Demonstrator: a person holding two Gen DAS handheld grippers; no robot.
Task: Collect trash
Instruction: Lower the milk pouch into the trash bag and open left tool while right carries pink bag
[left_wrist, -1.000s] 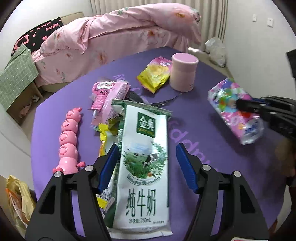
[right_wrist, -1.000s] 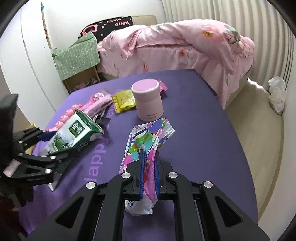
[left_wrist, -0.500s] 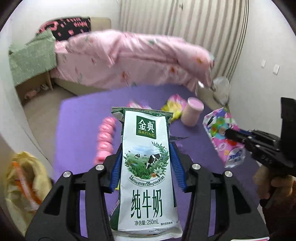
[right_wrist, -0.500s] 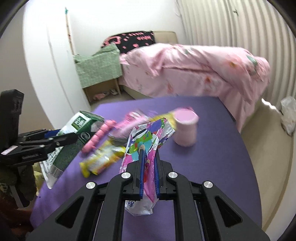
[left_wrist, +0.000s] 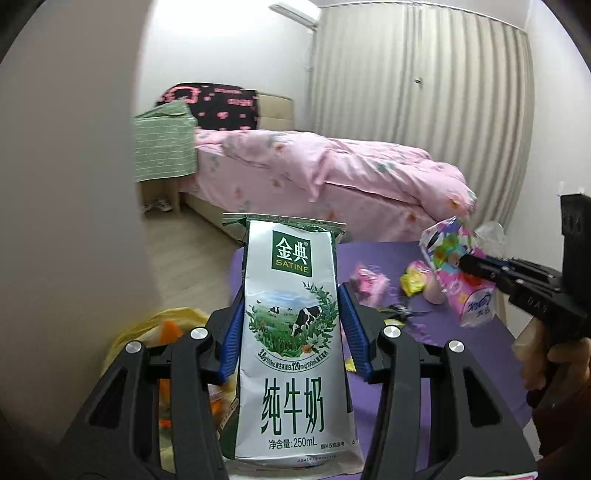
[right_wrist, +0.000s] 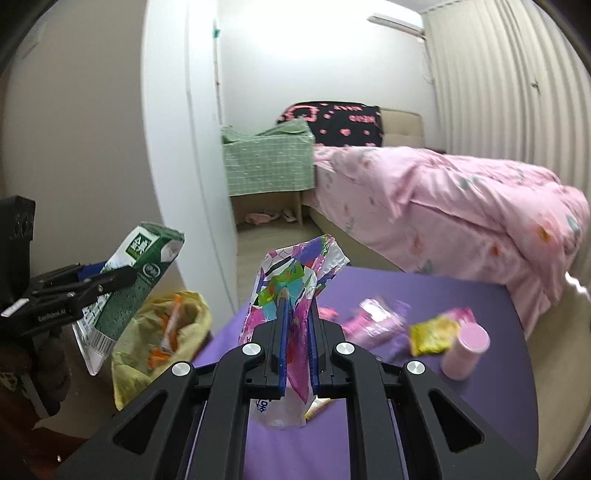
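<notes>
Now milk carton (left_wrist: 291, 332) & wrapper (right_wrist: 295, 295) swung toward yellow bag (right_wrist: 162, 332).

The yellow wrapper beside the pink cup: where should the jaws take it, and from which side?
The yellow wrapper lies flat on the purple table, touching the pink cup. Probably pinch its raised crinkled edge on the side away from the cup, coming from above.

My left claw (left_wrist: 291, 328) has the milk carton (left_wrist: 291, 332) up over the desk (right_wrist: 461, 424) edge, trash bag (right_wrist: 162, 332) on the floor below-left. My right claw (right_wrist: 295, 325) clamps the wrapper (right_wrist: 295, 280) above the desk; cup (right_wrist: 465, 350) far right, bed (right_wrist: 443, 206) behind.
</notes>
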